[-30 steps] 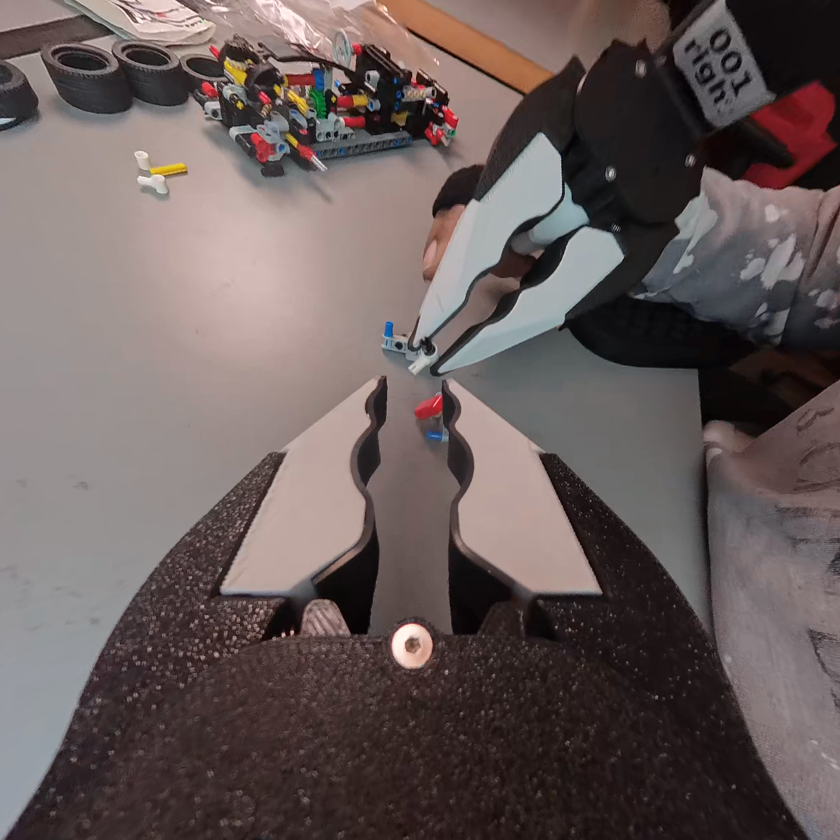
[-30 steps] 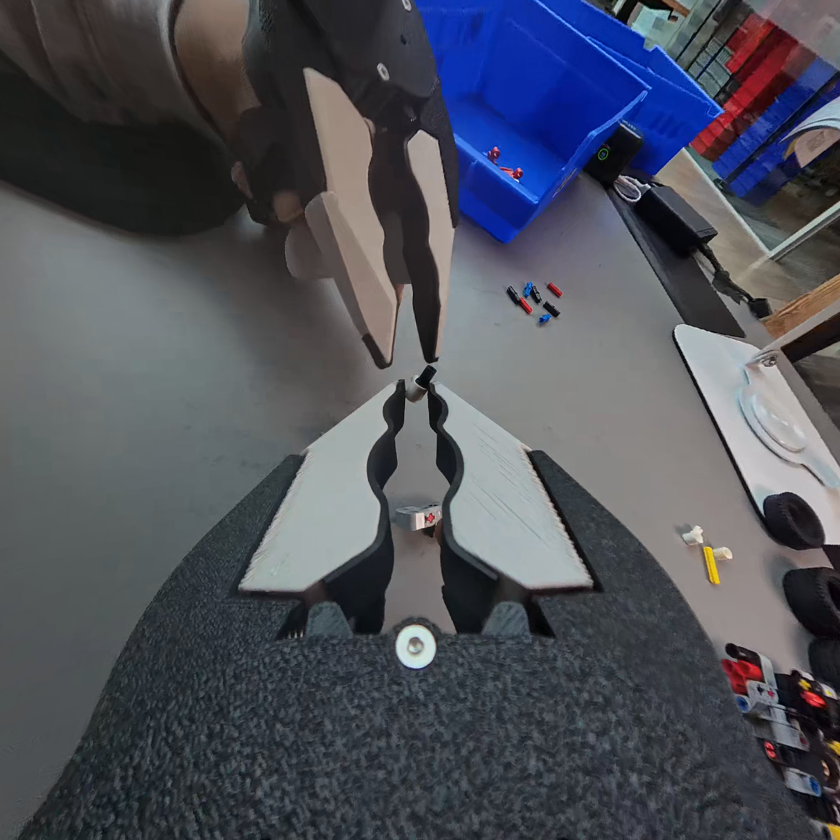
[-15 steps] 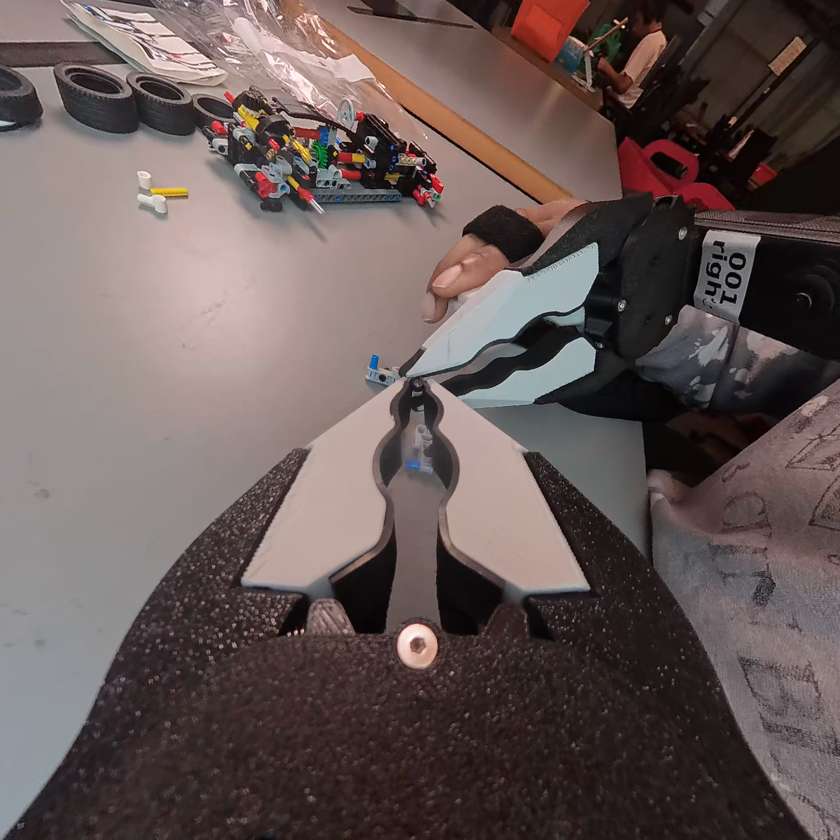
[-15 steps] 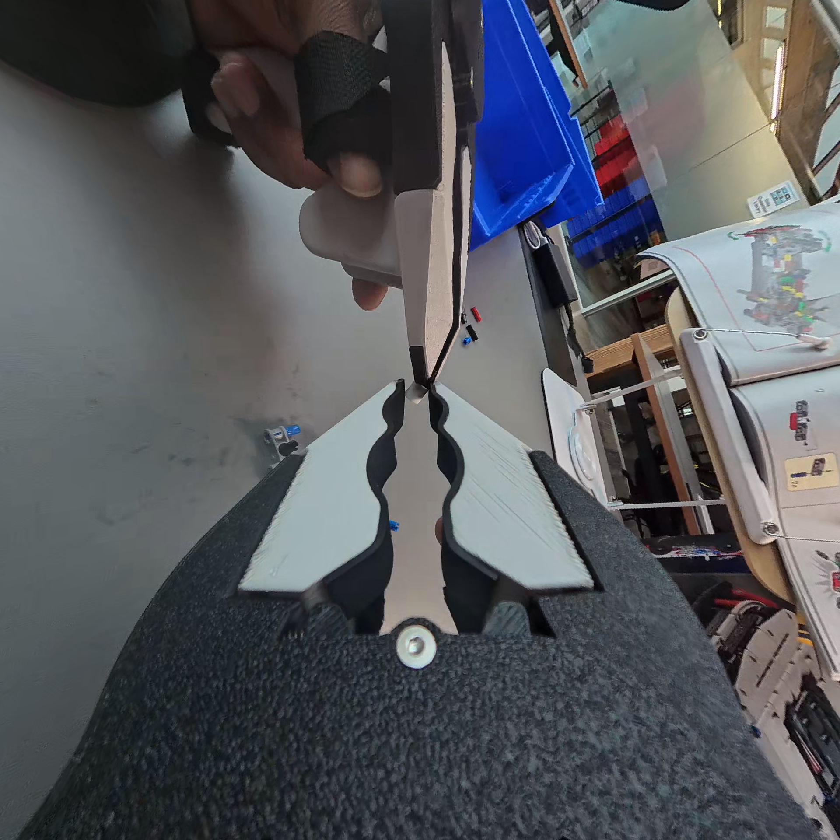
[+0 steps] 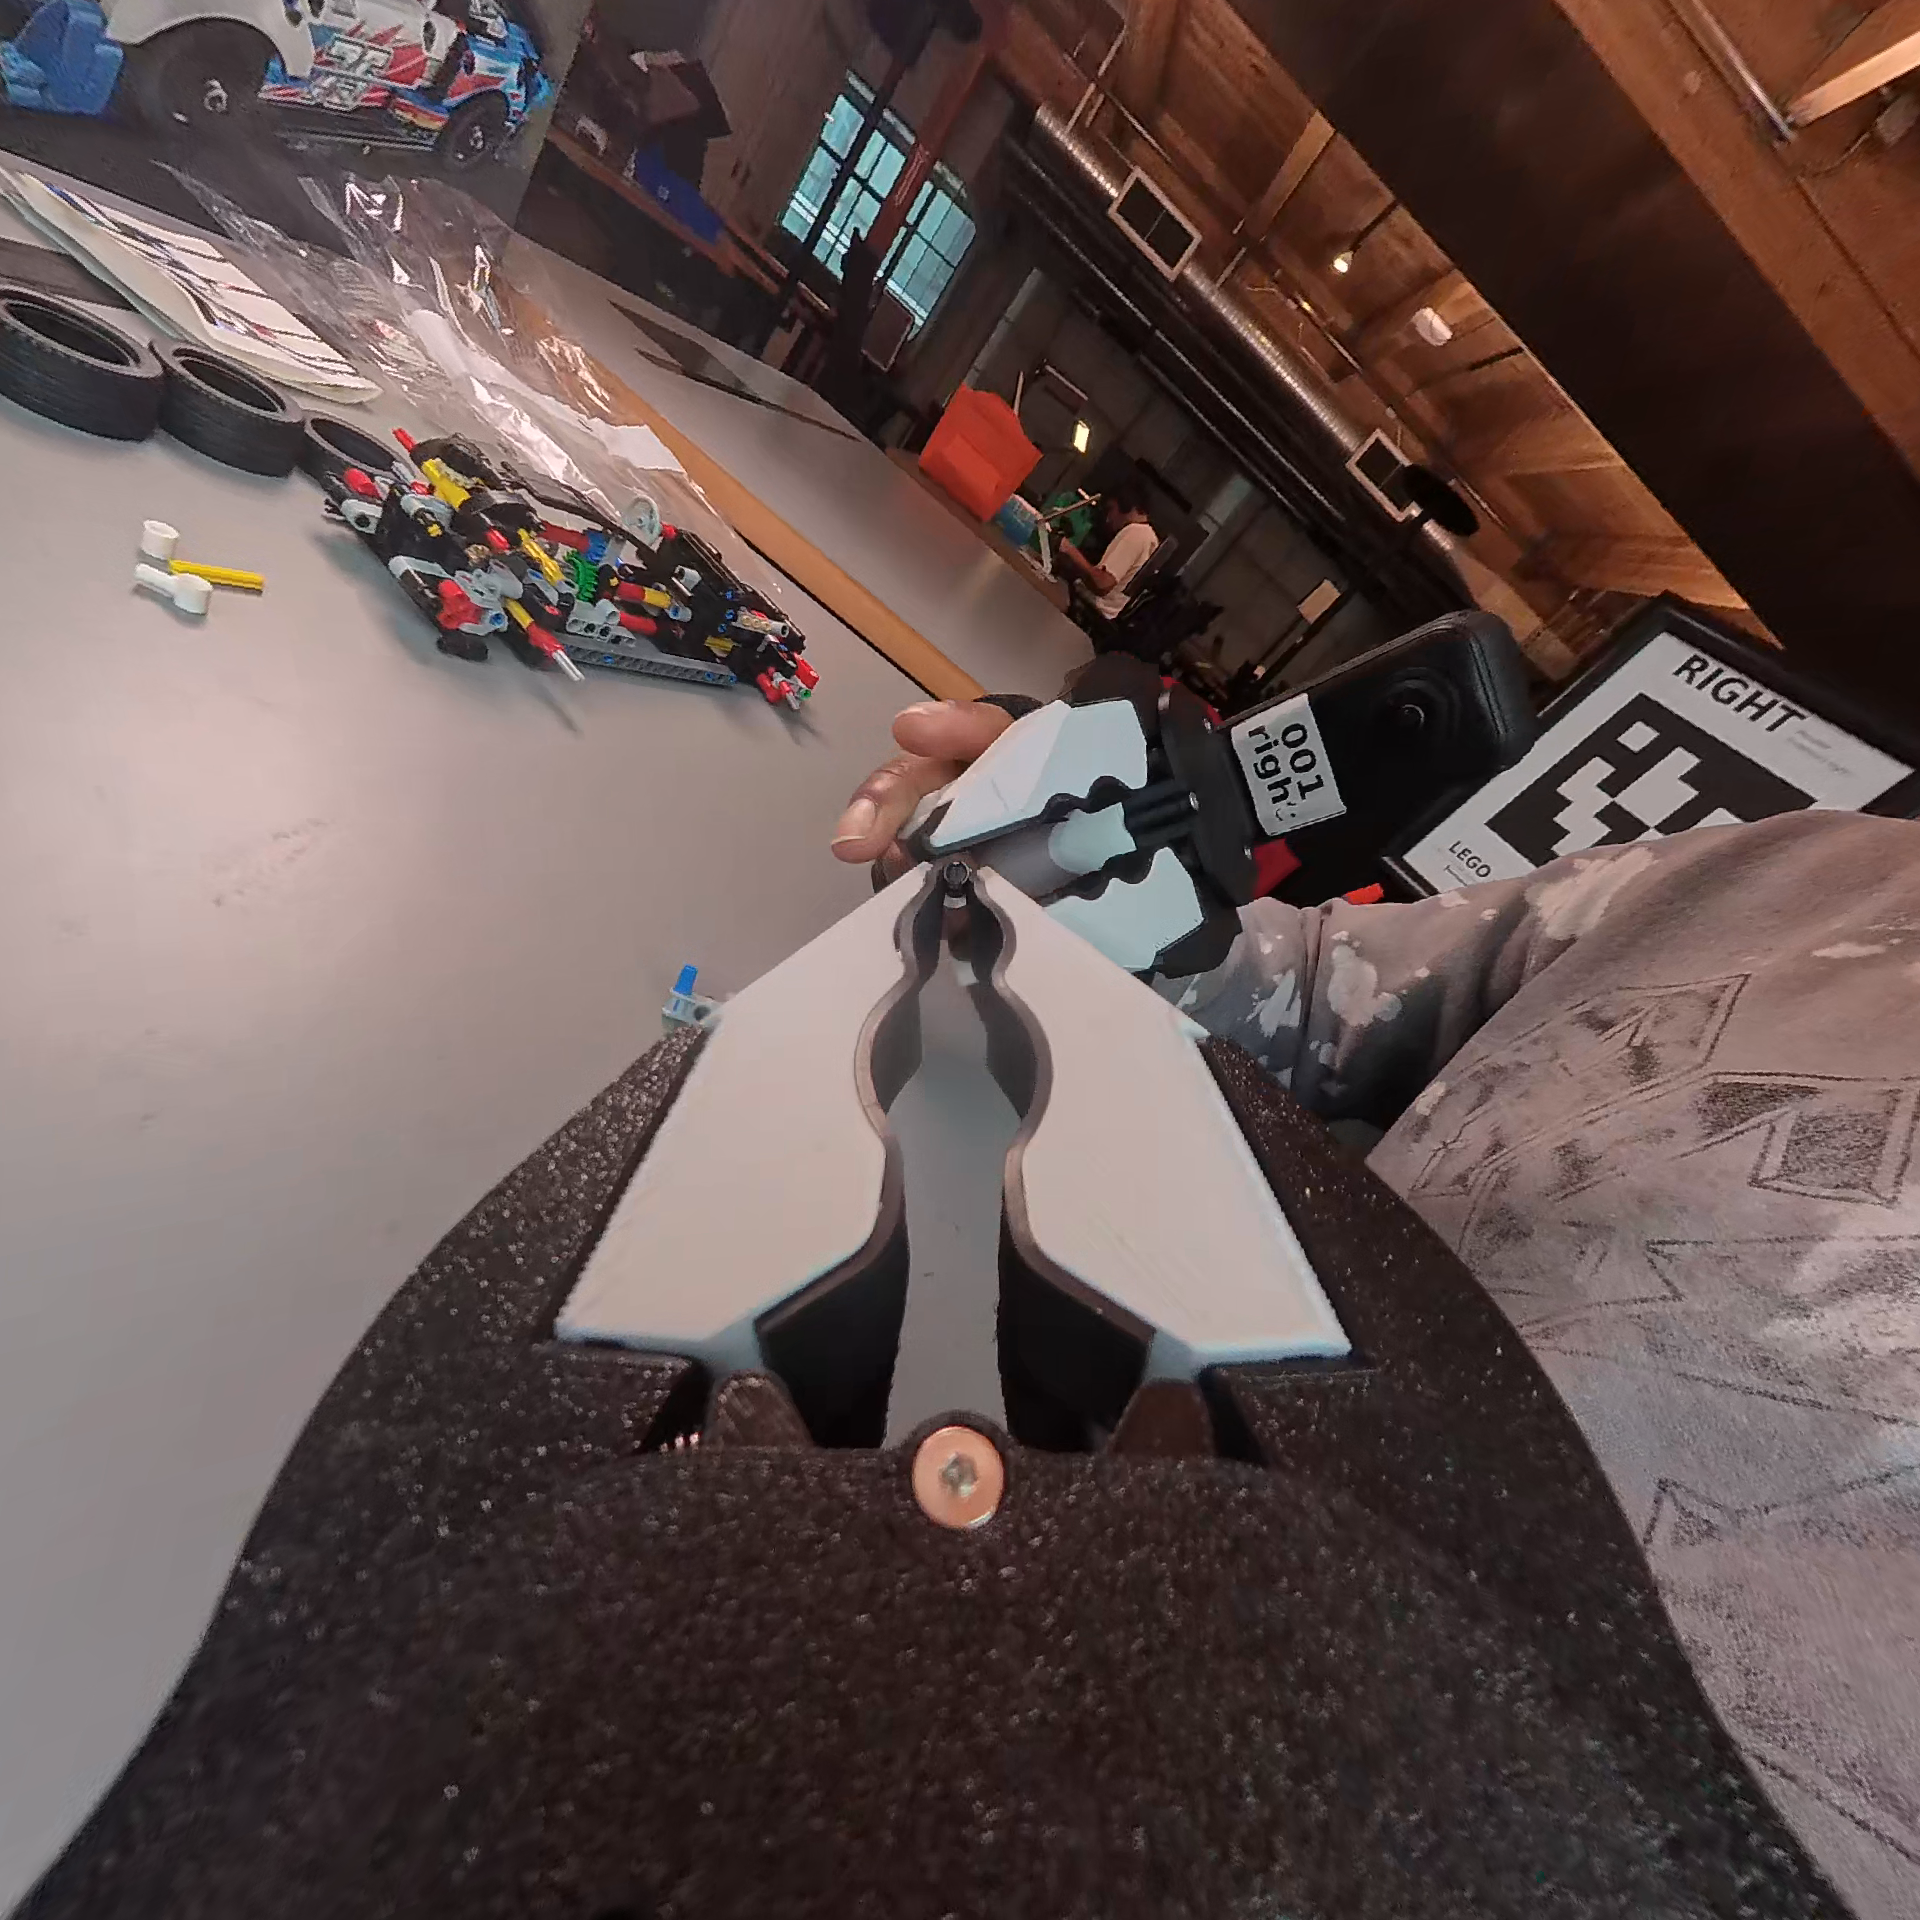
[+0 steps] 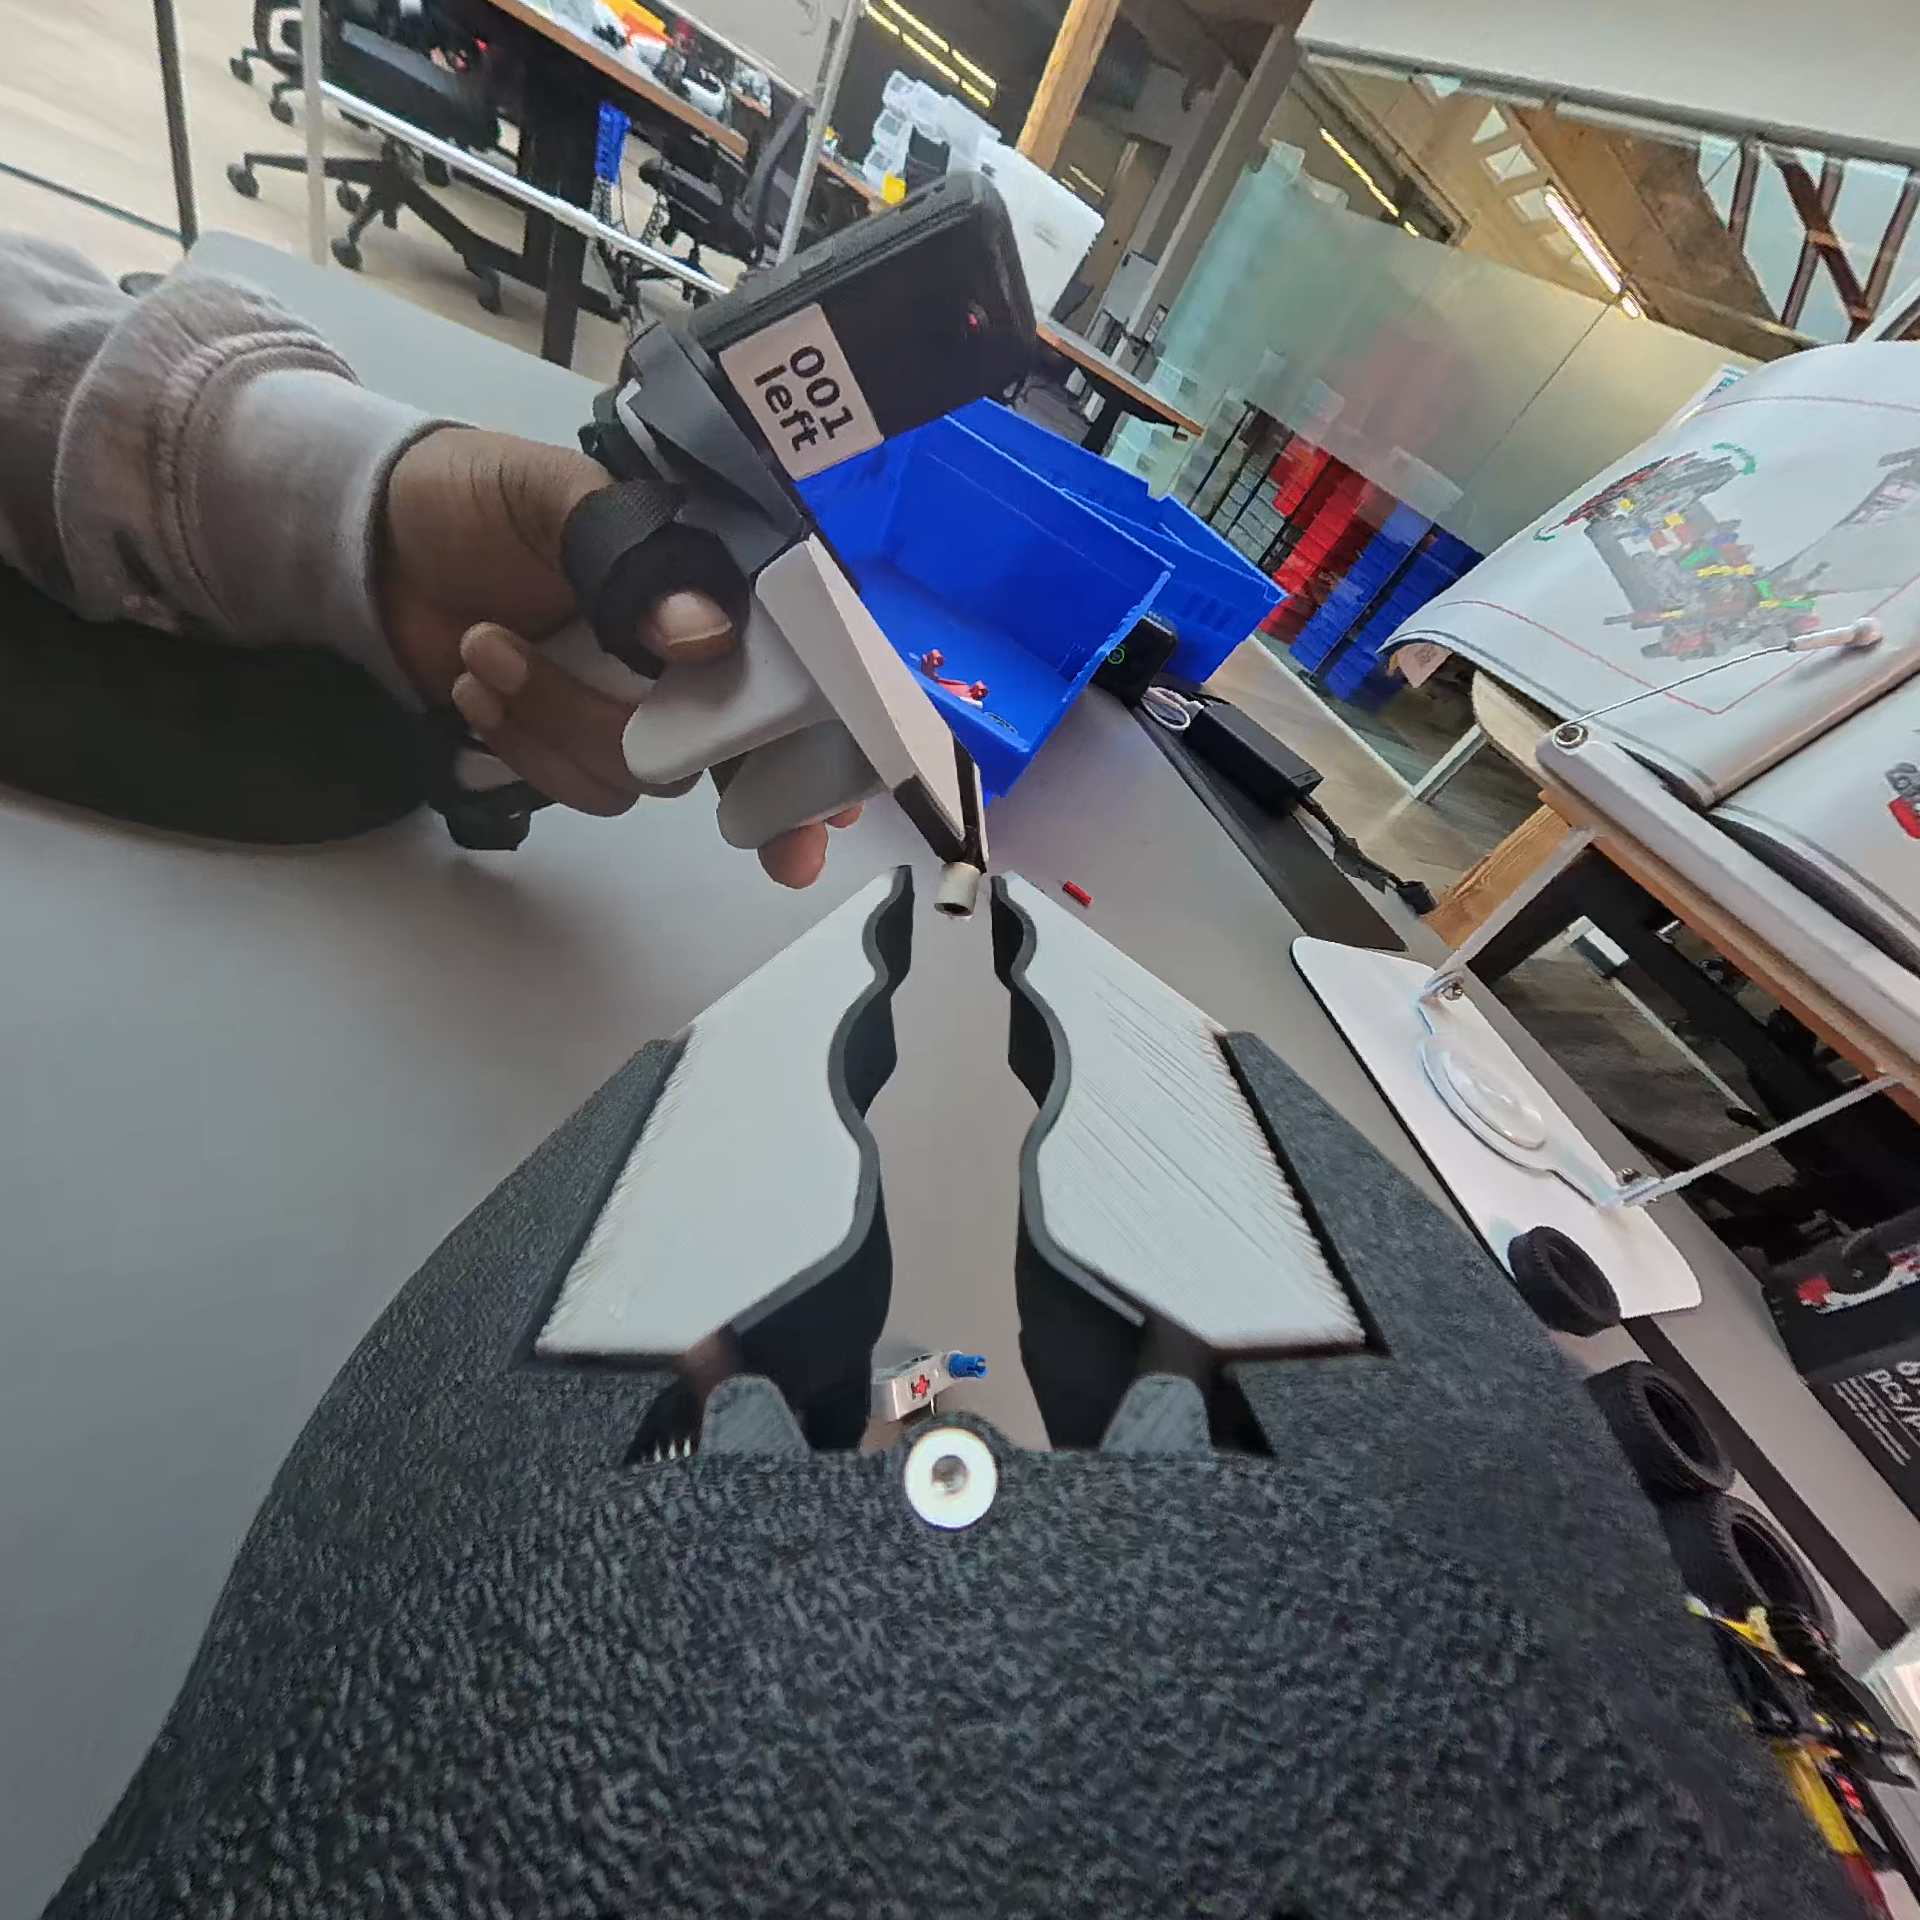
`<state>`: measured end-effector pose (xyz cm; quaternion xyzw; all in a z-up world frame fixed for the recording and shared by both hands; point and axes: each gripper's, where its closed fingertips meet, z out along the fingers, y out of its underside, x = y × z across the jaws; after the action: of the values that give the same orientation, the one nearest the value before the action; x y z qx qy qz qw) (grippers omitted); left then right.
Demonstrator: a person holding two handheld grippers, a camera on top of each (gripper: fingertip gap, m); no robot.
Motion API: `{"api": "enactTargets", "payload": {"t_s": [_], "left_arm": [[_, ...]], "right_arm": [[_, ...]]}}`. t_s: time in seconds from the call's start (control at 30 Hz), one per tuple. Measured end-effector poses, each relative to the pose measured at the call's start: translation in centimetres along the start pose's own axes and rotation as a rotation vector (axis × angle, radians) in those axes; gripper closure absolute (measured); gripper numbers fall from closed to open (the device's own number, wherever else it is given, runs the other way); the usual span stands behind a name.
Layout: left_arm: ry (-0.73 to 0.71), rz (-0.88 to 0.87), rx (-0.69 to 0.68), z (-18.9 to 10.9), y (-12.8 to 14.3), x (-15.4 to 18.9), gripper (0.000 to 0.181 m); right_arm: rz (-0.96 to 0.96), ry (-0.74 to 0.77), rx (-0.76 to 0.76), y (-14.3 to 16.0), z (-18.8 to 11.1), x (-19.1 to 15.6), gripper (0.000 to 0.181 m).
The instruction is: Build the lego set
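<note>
Left wrist view, labelled right tongs [image 5: 940,868], marker board [image 5: 1662,779]

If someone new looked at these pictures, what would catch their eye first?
Probably the left gripper pinching a small light connector, held just ahead of the right gripper, whose fingers stand apart. Next, the colourful half-built lego chassis far left on the grey table, and the blue bin beyond.

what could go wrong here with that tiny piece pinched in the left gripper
The left gripper pinches the small white piece only at its very tips, above the table, so it could twist out and drop. The right gripper is open around it; closing off-centre might knock it loose. A fallen piece could roll toward the grey connector.
</note>
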<state>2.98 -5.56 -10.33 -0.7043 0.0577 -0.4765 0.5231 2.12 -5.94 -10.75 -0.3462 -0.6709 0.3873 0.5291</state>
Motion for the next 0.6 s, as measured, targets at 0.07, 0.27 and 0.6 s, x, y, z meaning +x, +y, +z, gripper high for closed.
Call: {"api": "enactTargets", "payload": {"t_s": [0.07,0.27,0.6], "left_arm": [[0.014,-0.021,0.009,0.04,-0.04,0.11,0.179],[0.067,-0.092,0.042,-0.01,-0.42,0.46,0.179],[0.058,-0.077,-0.001,0.08,0.18,0.39,0.18]], "right_arm": [[0.006,0.003,0.01,-0.14,-0.07,0.1,0.175],[-0.004,0.031,0.041,-0.72,-0.21,0.38,0.177],[-0.073,0.005,0.0,-0.39,-0.4,0.06,0.177]]}}
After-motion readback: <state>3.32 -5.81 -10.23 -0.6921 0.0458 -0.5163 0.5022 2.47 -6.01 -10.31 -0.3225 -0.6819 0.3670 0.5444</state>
